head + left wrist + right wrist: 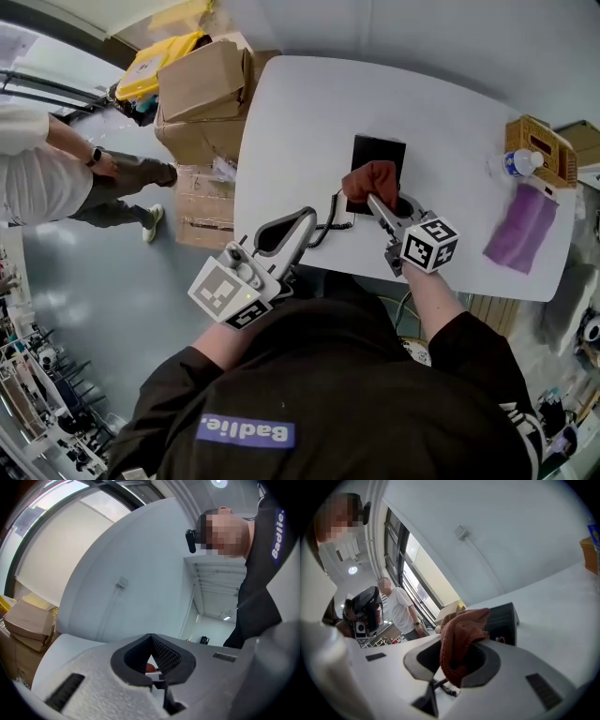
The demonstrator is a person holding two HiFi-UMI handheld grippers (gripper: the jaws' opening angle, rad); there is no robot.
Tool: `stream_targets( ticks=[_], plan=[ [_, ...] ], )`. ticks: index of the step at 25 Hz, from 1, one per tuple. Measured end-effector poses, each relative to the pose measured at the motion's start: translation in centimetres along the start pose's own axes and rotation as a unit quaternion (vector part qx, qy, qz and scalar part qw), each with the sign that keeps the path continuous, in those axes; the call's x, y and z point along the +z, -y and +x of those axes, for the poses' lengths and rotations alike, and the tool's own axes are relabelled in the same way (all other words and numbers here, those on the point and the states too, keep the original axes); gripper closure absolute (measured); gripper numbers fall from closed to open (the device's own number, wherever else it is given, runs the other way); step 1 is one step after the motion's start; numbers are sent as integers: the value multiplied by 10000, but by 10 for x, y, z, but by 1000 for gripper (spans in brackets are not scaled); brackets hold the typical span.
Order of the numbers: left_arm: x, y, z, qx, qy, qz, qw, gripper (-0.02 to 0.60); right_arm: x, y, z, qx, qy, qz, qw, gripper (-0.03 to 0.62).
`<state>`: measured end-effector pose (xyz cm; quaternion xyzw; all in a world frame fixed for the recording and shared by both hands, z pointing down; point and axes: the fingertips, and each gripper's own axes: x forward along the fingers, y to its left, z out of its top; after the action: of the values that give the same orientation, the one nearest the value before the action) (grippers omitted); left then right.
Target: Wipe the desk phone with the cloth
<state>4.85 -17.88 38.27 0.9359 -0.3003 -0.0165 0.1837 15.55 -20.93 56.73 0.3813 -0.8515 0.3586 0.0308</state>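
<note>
The black desk phone sits mid-table, and it also shows behind the cloth in the right gripper view. My right gripper is shut on a reddish-brown cloth at the phone's near edge. The cloth bunches out over the jaws and hides their tips. The coiled cord runs from the phone toward my left gripper, which hovers at the table's near edge, left of the phone. Its jaws meet at the tips with nothing visible between them. I cannot see the handset.
A purple cloth, a water bottle and a woven basket lie at the table's right end. Cardboard boxes and a yellow bin stand off the table's left end. A person stands on the floor there.
</note>
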Motion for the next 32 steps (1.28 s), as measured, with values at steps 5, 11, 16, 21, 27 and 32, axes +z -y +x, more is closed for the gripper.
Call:
stream_targets(
  ticks=[5,11,16,21,27,32],
  plan=[
    [10,-3,7,113,45,61,9999,575,48,24,8,-22,211,-232,9995,500],
    [3,-14,8,352,-67,15,9994,575,66,54,24,-89,337,-217,9992,500],
    [-4,-18,8,398,-143,-55,9991,575,41,57,25,-74,197,-57,9998,500],
    [-11,-11,9,211,-212,-97,9995,575,3,47,14,-84,-3,79,9999,500],
    [-21,2,4,-72,-337,-134,9993,575,-39,32,-3,-236,-122,291,9992,500],
    [-30,13,-3,-260,-439,-133,9986,575,-79,19,-16,-351,-297,443,9980,500]
  ],
)
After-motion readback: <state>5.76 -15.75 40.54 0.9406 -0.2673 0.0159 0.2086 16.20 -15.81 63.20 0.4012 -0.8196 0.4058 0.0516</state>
